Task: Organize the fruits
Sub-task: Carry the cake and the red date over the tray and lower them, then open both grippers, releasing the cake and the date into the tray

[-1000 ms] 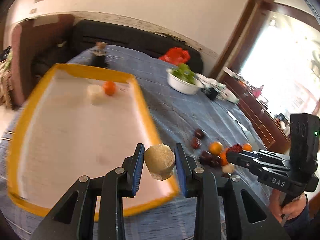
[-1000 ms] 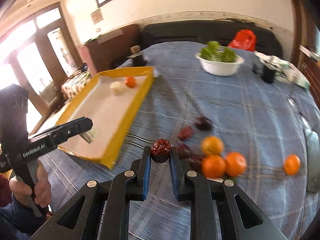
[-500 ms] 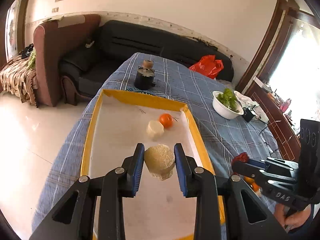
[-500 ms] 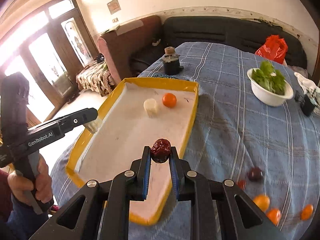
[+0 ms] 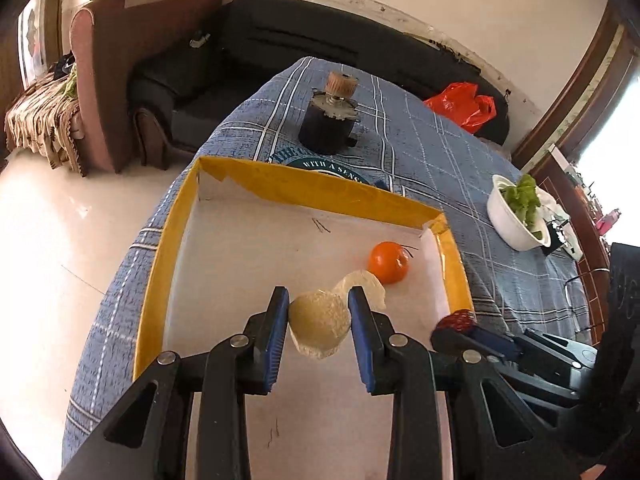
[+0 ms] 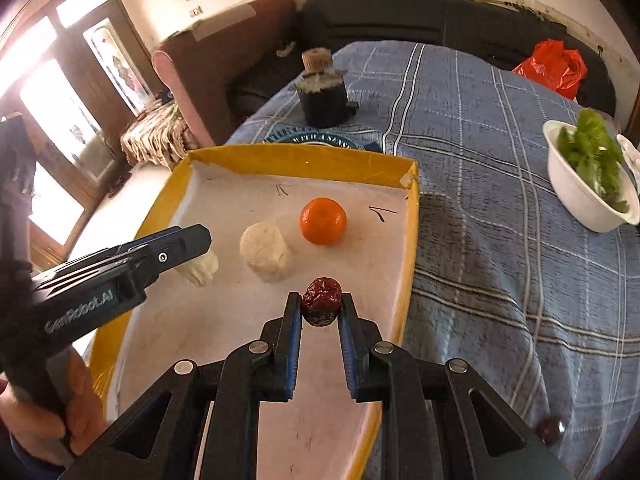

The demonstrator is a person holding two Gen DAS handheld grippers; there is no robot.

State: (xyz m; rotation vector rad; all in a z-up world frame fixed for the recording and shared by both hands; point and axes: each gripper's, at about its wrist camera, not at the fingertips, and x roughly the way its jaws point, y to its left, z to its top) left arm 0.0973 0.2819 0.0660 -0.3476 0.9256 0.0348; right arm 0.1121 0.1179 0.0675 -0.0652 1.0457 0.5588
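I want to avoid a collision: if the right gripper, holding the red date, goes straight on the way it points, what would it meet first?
Probably the bare white floor of the yellow tray, just ahead of the right gripper and its red date. The pale cylinder and orange lie farther on; depth is uncertain.

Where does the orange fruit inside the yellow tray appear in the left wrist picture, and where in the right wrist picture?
Left wrist view: the orange fruit lies right of centre, near the tray's far right corner, beyond the left tool's pale piece.
Right wrist view: it lies at the centre, above the right tool's dark red fruit.
Shared landmark: the pale foam-wrapped fruit beside it on the yellow tray.
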